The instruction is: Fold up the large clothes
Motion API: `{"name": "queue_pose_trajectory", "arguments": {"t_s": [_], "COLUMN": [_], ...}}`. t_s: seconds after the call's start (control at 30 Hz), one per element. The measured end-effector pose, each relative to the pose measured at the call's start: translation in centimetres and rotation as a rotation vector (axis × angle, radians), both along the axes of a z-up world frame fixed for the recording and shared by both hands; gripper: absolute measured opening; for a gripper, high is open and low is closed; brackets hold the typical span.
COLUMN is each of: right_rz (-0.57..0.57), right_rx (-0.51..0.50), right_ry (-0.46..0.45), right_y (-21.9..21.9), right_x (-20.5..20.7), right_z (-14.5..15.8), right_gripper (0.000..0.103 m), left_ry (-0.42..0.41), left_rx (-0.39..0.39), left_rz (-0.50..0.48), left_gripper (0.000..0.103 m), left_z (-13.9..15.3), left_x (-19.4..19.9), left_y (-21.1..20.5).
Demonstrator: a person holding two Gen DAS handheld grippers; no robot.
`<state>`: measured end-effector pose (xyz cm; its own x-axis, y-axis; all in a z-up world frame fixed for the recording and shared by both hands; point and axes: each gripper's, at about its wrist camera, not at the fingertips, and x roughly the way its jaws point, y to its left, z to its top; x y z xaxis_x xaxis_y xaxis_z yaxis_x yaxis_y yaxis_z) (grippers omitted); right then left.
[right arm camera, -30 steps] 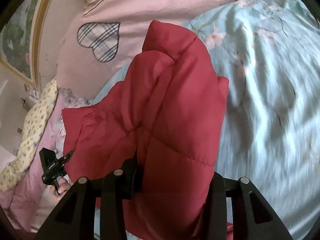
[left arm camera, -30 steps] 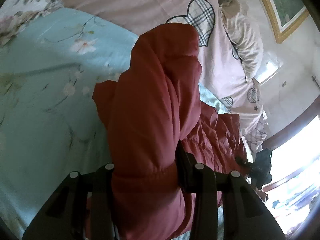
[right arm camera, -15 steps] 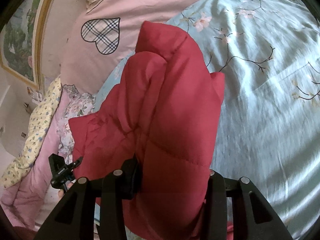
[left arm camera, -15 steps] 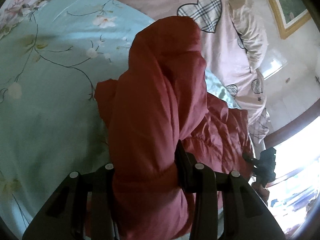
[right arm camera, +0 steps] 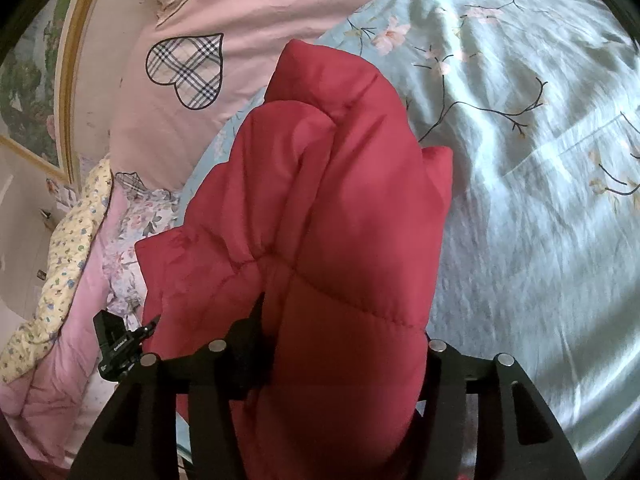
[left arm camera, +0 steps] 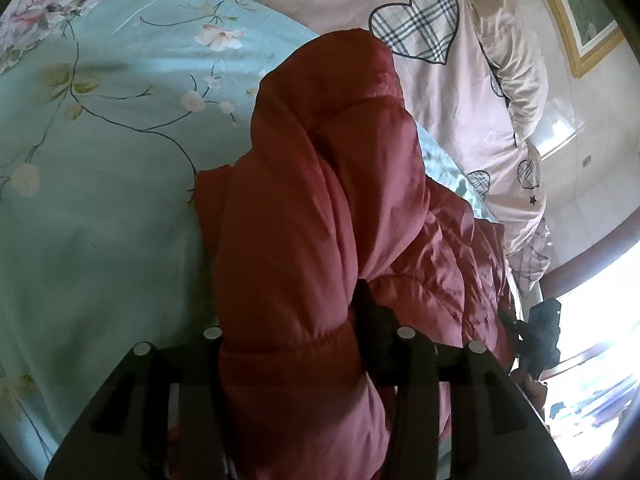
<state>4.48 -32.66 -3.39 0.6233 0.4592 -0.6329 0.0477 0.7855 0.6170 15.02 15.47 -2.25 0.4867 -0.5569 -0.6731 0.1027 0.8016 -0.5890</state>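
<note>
Bedding comes first: a pale blue floral sheet covers the bed, with a pink heart-print quilt behind it. On the sheet lies the red padded jacket (quilted, puffy, bunched into thick folds). Left claw and right claw each have a jacket fold between their jaws; both are opening, wider than a second ago, pad contact uncertain.

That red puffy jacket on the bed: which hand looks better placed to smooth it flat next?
Probably left: left gripper and right gripper are both opening around the red jacket, but the crumpled part lies beside the left.
</note>
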Motion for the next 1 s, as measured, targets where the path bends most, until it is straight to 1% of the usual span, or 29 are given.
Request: {"name": "queue_pose_trajectory", "arguments": {"t_s": [0.07,0.1,0.17,0.2,0.23,0.27,0.3,0.37,0.47,0.6,0.73,0.8,0.83,0.9,1.0], "right_rz": [-0.001,-0.001,-0.006,-0.011,-0.014,-0.019,-0.023,-0.03,-0.043,-0.057,-0.065,-0.065,-0.065,-0.068,-0.067], "right_rx": [-0.014,-0.02,-0.041,-0.051,-0.062,-0.075,-0.084,-0.112,-0.18,-0.255,-0.285,-0.295,-0.307,-0.324,-0.321], "right_ry": [0.004,0.006,0.011,0.014,0.015,0.017,0.018,0.017,0.008,-0.005,-0.02,-0.025,-0.028,-0.033,-0.034], "right_y": [0.0,0.0,0.0,0.0,-0.1,-0.1,0.0,0.1,0.4,0.7,0.6,0.6,0.6,0.5,0.1], "right_x": [0.0,0.1,0.2,0.3,0.3,0.4,0.4,0.5,0.8,1.2,2.0,3.0,3.5,4.6,6.9], "right_z": [0.1,0.1,0.3,0.3,0.4,0.6,0.7,1.0,1.8,2.7,3.7,4.3,4.6,5.2,6.1], "right_gripper": [0.063,0.065,0.072,0.074,0.078,0.081,0.082,0.084,0.087,0.089,0.091,0.091,0.091,0.092,0.092], "left_ry": [0.0,-0.003,-0.005,-0.006,-0.014,-0.023,-0.042,-0.055,-0.074,-0.099,-0.105,-0.1,-0.103,-0.119,-0.12], "left_rx": [0.026,0.034,0.042,0.052,0.07,0.084,0.102,0.109,0.13,0.179,0.222,0.275,0.289,0.299,0.309], "left_rz": [0.006,0.014,0.019,0.026,0.041,0.054,0.076,0.098,0.121,0.118,0.099,0.085,0.08,0.074,0.067], "left_gripper": [0.053,0.055,0.061,0.063,0.072,0.078,0.079,0.079,0.079,0.079,0.079,0.079,0.079,0.079,0.079], "left_z": [0.3,0.5,0.8,1.0,1.3,1.5,2.0,2.4,3.3,4.1,4.6,4.9,5.0,5.5,5.7], "left_x": [0.0,0.0,0.0,0.1,0.1,0.0,-0.1,0.0,0.4,0.9,1.7,2.4,2.7,3.5,5.2], "left_y": [-0.1,-0.1,0.0,0.1,0.3,0.5,0.9,1.3,1.8,1.0,-0.2,-1.1,-1.4,-1.8,-2.1]}}
